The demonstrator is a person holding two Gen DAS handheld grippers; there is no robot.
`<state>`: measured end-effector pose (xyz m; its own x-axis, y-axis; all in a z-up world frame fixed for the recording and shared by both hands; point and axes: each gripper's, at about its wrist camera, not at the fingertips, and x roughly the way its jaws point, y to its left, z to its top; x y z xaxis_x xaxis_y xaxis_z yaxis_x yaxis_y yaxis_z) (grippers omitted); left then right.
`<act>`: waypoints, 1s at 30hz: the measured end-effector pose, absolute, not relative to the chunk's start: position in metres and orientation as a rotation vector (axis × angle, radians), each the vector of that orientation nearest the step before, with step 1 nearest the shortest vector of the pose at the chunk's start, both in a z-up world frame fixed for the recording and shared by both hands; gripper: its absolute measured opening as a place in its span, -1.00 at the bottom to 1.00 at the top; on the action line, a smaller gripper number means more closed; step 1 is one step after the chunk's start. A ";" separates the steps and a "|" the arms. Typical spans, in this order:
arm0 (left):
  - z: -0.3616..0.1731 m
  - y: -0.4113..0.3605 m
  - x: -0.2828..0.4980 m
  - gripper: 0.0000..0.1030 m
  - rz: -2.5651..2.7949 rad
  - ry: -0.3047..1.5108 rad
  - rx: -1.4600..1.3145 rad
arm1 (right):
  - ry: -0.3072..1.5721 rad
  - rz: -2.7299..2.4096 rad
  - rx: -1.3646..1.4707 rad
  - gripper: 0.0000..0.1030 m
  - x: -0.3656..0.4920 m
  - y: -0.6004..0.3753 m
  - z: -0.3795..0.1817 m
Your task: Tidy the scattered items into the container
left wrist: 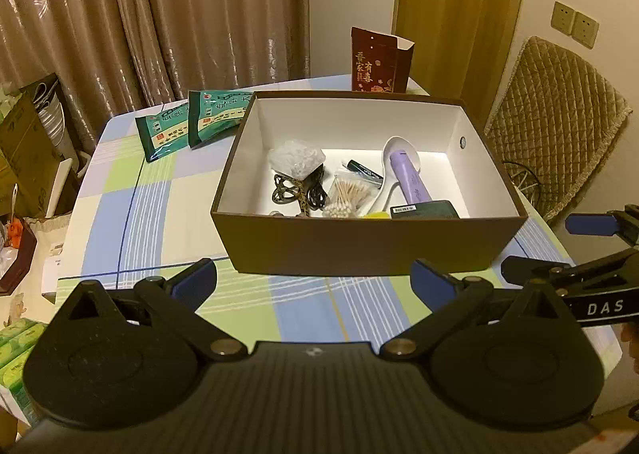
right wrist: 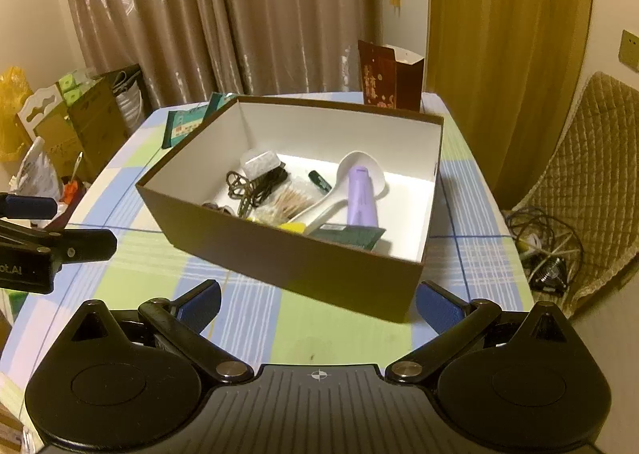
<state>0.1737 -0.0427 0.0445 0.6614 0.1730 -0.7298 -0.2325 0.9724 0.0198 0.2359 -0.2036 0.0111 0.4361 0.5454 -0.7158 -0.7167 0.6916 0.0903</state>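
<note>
A brown box [left wrist: 359, 246] with a white inside stands on the checked tablecloth. It also shows in the right wrist view [right wrist: 279, 258]. It holds a purple tube [left wrist: 411, 180], a white spoon [left wrist: 393, 150], cotton swabs [left wrist: 349, 194], a dark pen [left wrist: 364, 170], a crumpled clear bag [left wrist: 295, 159], black cords and a dark card [left wrist: 423, 210]. My left gripper [left wrist: 313, 280] is open and empty just in front of the box. My right gripper [right wrist: 317, 304] is open and empty in front of the box's near corner.
Two green packets [left wrist: 191, 122] lie on the table left of the box. A dark red paper bag [left wrist: 379, 62] stands behind it. A quilted chair [left wrist: 559, 122] is at the right. Cartons and bags [right wrist: 72, 122] stand off the table's left side.
</note>
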 end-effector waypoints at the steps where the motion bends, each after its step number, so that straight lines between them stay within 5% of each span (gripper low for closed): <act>1: 0.045 -0.044 0.171 0.97 0.227 0.817 -0.077 | 0.794 0.794 -0.242 0.96 0.234 -0.204 0.011; 30: 0.025 -0.053 0.128 0.97 0.179 0.886 -0.080 | 0.812 0.753 -0.258 0.96 0.186 -0.212 0.000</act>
